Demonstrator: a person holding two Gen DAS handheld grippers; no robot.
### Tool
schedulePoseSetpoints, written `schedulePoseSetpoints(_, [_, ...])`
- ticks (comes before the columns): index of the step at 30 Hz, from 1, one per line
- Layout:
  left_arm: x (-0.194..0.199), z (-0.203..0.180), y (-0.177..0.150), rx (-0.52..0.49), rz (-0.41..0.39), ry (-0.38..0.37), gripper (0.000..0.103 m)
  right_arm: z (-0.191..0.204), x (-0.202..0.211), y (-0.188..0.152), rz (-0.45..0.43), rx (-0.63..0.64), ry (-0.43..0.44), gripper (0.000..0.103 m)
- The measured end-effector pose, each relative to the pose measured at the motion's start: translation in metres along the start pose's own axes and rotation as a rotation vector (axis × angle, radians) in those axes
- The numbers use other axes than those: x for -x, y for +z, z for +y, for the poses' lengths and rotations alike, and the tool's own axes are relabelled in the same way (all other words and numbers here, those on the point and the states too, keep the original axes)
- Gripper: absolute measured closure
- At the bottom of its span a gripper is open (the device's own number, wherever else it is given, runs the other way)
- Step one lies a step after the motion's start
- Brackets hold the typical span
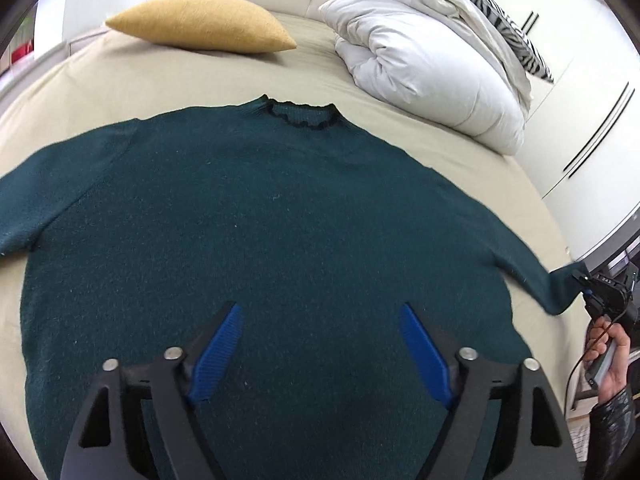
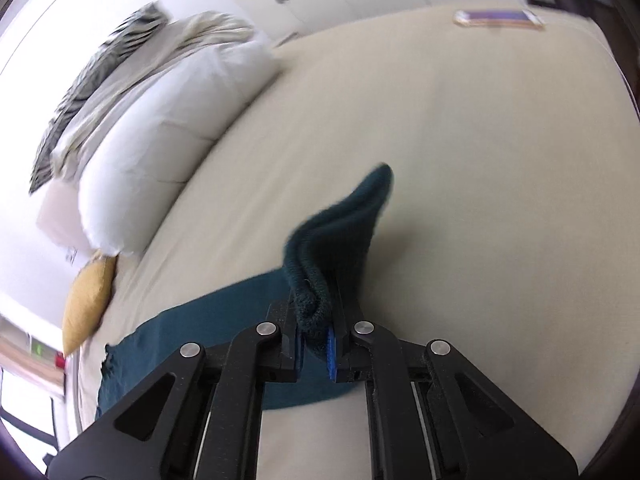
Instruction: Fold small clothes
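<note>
A dark teal knitted sweater (image 1: 256, 216) lies flat on the beige bed, collar at the far side, both sleeves spread outward. My left gripper (image 1: 320, 312) hovers over the sweater's lower body, its blue pads (image 1: 218, 354) wide apart with only flat fabric beneath them. In the right wrist view my right gripper (image 2: 318, 300) is shut on the cuff of the sweater's sleeve (image 2: 340, 224), which bunches and sticks up between the fingers. The same grip shows at the far right of the left wrist view, where the right gripper (image 1: 582, 280) pinches the sleeve end, held by a person's hand (image 1: 608, 356).
A mustard cushion (image 1: 204, 24) lies at the bed's head. A folded white duvet (image 1: 420, 64) with a zebra-print pillow (image 1: 472, 4) sits at the far right. A phone-like flat object (image 2: 498, 19) rests near the bed's edge. White wardrobe doors (image 1: 580, 120) stand beside the bed.
</note>
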State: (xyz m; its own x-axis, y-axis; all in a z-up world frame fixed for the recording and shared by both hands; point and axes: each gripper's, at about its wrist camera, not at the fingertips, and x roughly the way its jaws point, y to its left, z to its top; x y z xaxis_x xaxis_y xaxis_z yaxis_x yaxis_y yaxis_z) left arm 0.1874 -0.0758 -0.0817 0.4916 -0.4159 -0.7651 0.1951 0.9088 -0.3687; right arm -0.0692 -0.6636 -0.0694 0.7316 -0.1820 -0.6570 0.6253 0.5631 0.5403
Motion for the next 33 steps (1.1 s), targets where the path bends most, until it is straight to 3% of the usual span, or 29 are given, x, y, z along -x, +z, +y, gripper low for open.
schedulePoseSetpoints(5, [0.009,0.024,0.013,0.051,-0.030,-0.068,0.024,0.131,-0.013,-0.024,0.041,0.210,0.118,0.096])
schedulePoseSetpoints(9, [0.017,0.046,0.019,0.102,-0.050,-0.134,0.024,0.246,-0.042,-0.088,0.145,0.376,0.257,0.096])
schedulePoseSetpoints(13, [0.014,0.062,0.024,0.139,-0.042,-0.163,0.024,0.315,-0.081,-0.158,0.242,0.488,0.298,0.096])
schedulePoseSetpoints(15, [0.011,0.067,0.026,0.152,-0.038,-0.169,0.024,0.328,-0.098,-0.191,0.296,0.528,0.299,0.092])
schedulePoseSetpoints(17, [0.005,0.069,0.029,0.163,-0.031,-0.179,0.024,0.328,-0.108,-0.224,0.325,0.575,0.257,0.086])
schedulePoseSetpoints(18, [0.002,0.069,0.030,0.166,-0.027,-0.185,0.024,0.325,-0.110,-0.236,0.329,0.595,0.247,0.077])
schedulePoseSetpoints(19, [-0.001,0.066,0.032,0.167,-0.022,-0.193,0.023,0.318,-0.109,-0.244,0.333,0.598,0.264,0.056])
schedulePoseSetpoints(21, [-0.008,0.059,0.035,0.161,-0.018,-0.199,0.023,0.301,-0.093,-0.254,0.333,0.575,0.327,0.035])
schedulePoseSetpoints(25, [-0.030,0.032,0.048,0.114,0.006,-0.201,0.023,0.262,-0.056,-0.244,0.290,0.532,0.360,0.032])
schedulePoseSetpoints(26, [-0.036,0.024,0.051,0.096,0.014,-0.197,0.024,0.254,-0.041,-0.266,0.285,0.519,0.358,0.032])
schedulePoseSetpoints(27, [-0.043,0.015,0.056,0.075,0.025,-0.195,0.025,0.239,-0.034,-0.261,0.286,0.482,0.355,0.032])
schedulePoseSetpoints(28, [-0.050,0.007,0.060,0.058,0.034,-0.194,0.028,0.228,-0.016,-0.271,0.283,0.455,0.357,0.032])
schedulePoseSetpoints(32, [-0.085,-0.024,0.076,-0.013,0.099,-0.136,0.039,0.179,0.011,-0.242,0.232,0.333,0.359,0.032])
schedulePoseSetpoints(33, [-0.096,-0.030,0.078,-0.028,0.124,-0.124,0.048,0.170,0.015,-0.229,0.212,0.311,0.357,0.032])
